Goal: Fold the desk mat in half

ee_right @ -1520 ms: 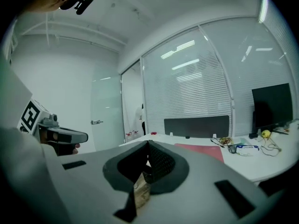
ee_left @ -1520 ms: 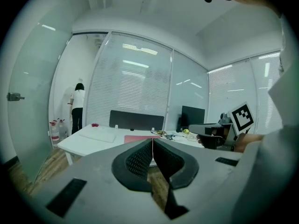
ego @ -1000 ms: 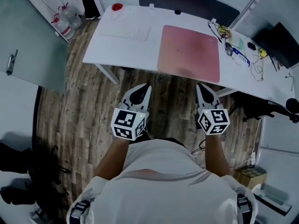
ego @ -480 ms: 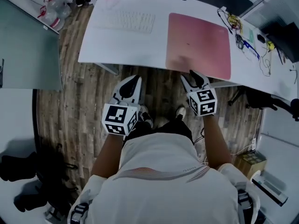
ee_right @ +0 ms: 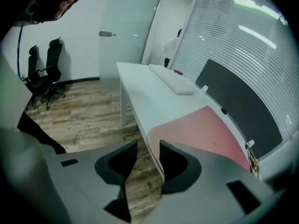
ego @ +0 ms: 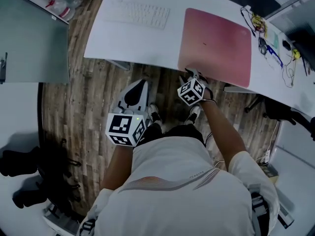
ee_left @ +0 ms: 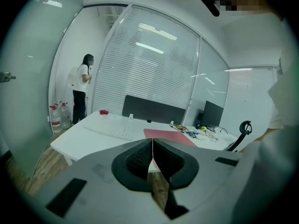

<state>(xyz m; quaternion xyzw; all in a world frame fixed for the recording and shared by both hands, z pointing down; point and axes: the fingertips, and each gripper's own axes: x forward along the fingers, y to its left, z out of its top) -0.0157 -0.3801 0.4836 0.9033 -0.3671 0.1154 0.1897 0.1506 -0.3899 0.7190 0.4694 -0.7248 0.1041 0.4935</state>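
The pink desk mat lies flat and unfolded on the white desk, in the upper right of the head view, with its near edge running along the desk's front edge. A white keyboard sits on the desk to the left of the mat, well apart from it, and a tangle of cables and small items lies off the mat's right side.

The right gripper is at the mat's lower-left corner, right of frame centre in the head view. Its own view shows the two fingers apart, with the desk's front edge and the rounded corner of the mat in the gap between them; whether either finger touches the mat cannot be told.

The left gripper is lower and to the left, over the wooden floor in front of the desk and short of the desk's edge. Its fingers are pressed together with nothing between them – the seam where they meet points toward the desk and mat beyond.

At the left of the left gripper view a person stands by the glass partition, near some water bottles on the floor – two office chairs show at the left of the right gripper view
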